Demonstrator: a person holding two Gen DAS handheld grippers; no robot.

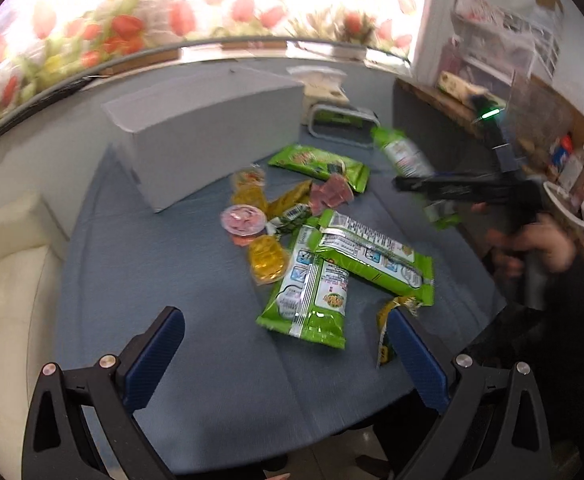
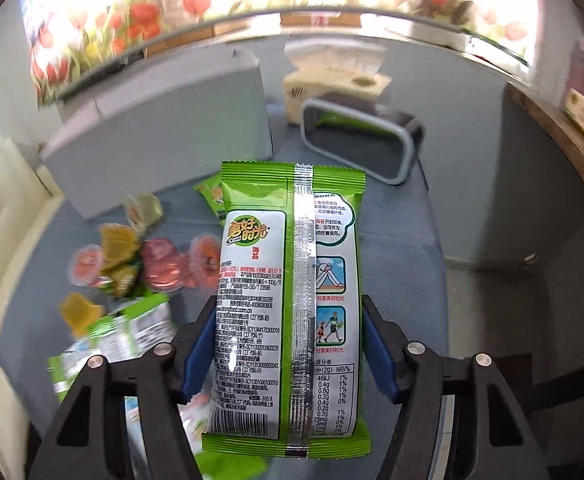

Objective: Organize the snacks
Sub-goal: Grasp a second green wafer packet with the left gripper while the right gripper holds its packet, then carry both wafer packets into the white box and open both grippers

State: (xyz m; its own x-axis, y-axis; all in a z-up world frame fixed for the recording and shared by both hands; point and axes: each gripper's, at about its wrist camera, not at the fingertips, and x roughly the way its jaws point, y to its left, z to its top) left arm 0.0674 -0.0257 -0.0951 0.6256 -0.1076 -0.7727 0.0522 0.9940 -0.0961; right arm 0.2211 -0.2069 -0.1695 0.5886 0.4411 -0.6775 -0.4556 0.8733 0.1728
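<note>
My right gripper (image 2: 288, 344) is shut on a green seaweed snack packet (image 2: 288, 300) and holds it above the blue table, back side up. In the left wrist view that packet (image 1: 401, 156) hangs in the air at the right in the right gripper (image 1: 423, 190). My left gripper (image 1: 288, 344) is open and empty above the table's near edge. Two green packets (image 1: 331, 276) lie crossed in front of it, another green packet (image 1: 319, 166) lies farther back. Jelly cups (image 1: 244, 220) and small wrapped snacks (image 1: 288, 208) sit in a cluster between them.
A grey-rimmed bin (image 2: 359, 148) lies on its side at the back with a green packet inside. A grey box (image 1: 208, 128) stands at the back left. A tissue pack (image 2: 331, 80) is behind the bin. A cream sofa (image 1: 8, 280) is left; a wooden shelf (image 1: 443, 100) is right.
</note>
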